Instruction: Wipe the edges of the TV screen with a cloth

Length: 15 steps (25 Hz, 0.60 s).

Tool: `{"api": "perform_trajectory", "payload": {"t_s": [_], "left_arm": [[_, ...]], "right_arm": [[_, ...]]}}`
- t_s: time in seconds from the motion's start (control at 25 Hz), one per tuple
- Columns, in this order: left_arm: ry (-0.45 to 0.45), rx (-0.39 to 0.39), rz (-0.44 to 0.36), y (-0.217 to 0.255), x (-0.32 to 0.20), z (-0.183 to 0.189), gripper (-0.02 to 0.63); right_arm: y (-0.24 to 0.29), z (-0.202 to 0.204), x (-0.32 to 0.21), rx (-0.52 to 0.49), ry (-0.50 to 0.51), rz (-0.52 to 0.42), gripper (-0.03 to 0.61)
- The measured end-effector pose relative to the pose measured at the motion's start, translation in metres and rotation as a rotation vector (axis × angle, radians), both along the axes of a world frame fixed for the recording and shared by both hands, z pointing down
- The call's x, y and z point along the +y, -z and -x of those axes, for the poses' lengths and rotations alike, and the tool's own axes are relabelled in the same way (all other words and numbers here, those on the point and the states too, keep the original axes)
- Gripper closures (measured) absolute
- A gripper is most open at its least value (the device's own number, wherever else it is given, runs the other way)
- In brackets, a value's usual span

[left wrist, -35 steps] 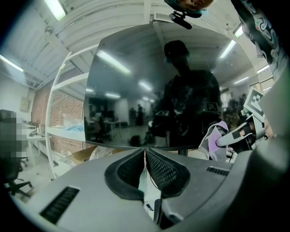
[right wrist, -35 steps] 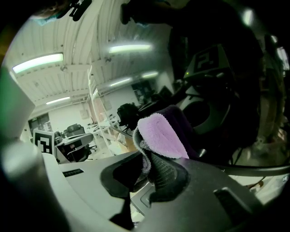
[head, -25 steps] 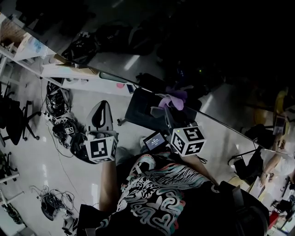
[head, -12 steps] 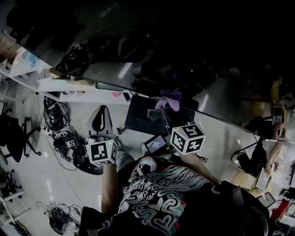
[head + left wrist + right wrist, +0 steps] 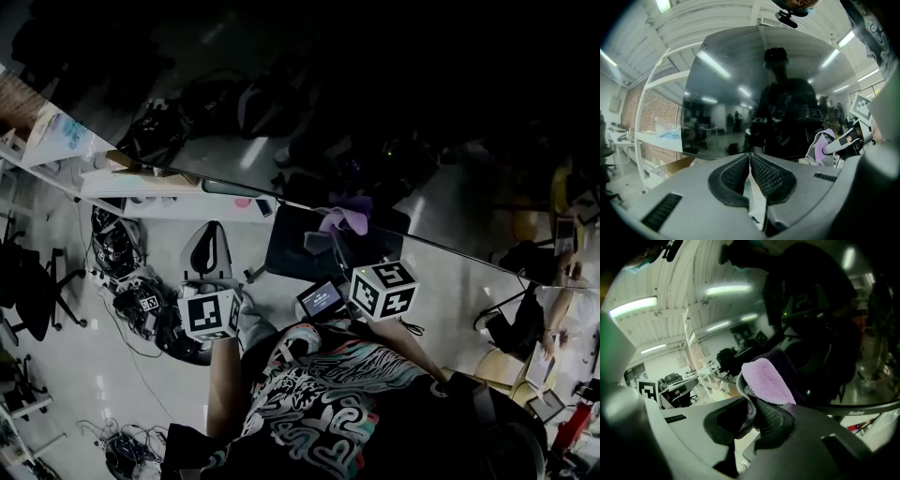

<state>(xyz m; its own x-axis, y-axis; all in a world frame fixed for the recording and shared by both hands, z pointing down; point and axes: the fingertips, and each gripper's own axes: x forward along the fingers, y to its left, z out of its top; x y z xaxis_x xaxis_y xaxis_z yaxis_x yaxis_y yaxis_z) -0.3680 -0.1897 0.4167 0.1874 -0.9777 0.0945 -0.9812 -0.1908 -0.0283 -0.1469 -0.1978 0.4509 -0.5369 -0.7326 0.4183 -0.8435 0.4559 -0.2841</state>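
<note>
The cloth [image 5: 766, 379], a lilac microfibre pile folded into a soft wad, sits pinched between the ribbed pads [image 5: 772, 420] of our right gripper [image 5: 752, 412]. Its fold pokes past the tips, presumably so fabric, not plastic, meets the glass. Just beyond it runs the thin bottom edge of the TV screen [image 5: 820, 357]. Our left gripper [image 5: 750, 161] carries nothing, jaws pressed together, pointed at that glossy dark panel, which mirrors the room.

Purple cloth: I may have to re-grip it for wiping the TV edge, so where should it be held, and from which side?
Pinch the purple cloth at its bunched lower end, as the right gripper does, coming from the person's side. That leaves its folded fluffy lobe jutting past the jaws toward the TV screen.
</note>
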Motion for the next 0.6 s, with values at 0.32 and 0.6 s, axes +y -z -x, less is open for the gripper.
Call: {"api": "perform_trajectory", "payload": {"t_s": [0.32, 0.6], "left_arm": [[-0.032, -0.005, 0.011, -0.003, -0.012, 0.013, 0.588], [-0.072, -0.009, 0.026, -0.012, -0.017, 0.006, 0.588]], "right_arm": [[0.0, 0.016, -0.004, 0.0, -0.015, 0.006, 0.509], [0.0, 0.026, -0.005, -0.002, -0.012, -0.006, 0.509]]}}
